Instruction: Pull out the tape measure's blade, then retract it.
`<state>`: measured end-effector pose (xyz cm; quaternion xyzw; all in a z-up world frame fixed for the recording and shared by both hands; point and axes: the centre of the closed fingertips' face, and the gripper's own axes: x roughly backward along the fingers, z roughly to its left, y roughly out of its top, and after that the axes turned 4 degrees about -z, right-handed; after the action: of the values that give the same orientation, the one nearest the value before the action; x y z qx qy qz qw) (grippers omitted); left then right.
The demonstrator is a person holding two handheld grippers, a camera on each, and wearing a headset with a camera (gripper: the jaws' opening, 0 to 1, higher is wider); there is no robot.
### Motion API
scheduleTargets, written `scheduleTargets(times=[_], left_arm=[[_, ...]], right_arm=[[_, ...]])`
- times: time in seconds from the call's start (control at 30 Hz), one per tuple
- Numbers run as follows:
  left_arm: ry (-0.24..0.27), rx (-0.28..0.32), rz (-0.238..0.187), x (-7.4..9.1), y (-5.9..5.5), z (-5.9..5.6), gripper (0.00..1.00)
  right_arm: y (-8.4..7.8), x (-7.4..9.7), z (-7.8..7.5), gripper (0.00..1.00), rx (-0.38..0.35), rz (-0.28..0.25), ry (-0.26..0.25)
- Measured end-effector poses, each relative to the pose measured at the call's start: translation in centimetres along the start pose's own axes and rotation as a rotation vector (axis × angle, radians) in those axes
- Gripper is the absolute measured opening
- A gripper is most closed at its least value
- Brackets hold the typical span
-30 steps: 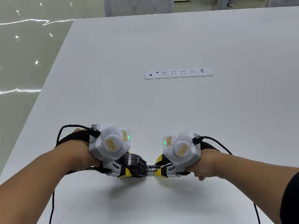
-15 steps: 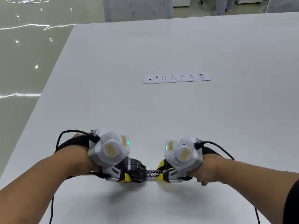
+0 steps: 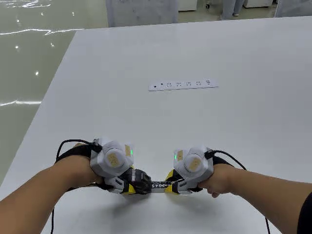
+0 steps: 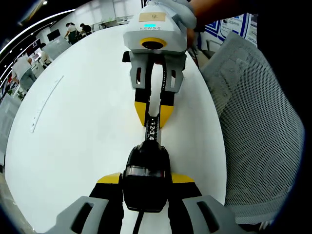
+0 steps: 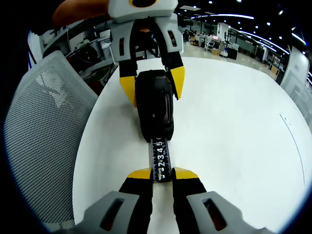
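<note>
Wider gap between grippers, more blade bared; left gripper clamps the tape measure near the table edge, right gripper pinches, seemingly, the blade tip, so pull-out is underway and next needs a steady draw.

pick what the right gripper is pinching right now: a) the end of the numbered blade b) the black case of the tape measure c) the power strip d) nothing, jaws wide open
A: in the right gripper view the right gripper has its jaws shut on the numbered blade, while the left gripper clamps the black case.
</note>
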<state>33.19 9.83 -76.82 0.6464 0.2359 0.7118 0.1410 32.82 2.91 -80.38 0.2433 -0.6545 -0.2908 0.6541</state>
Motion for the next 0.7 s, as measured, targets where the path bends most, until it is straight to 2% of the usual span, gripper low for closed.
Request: scheduleTargets(times=[0.7], left_arm=[[0.002,0.000,0.001,-0.07,0.01,0.05,0.31]], right_arm=[[-0.74,0.64,-0.25,0.10,-0.009,0.012,-0.008]])
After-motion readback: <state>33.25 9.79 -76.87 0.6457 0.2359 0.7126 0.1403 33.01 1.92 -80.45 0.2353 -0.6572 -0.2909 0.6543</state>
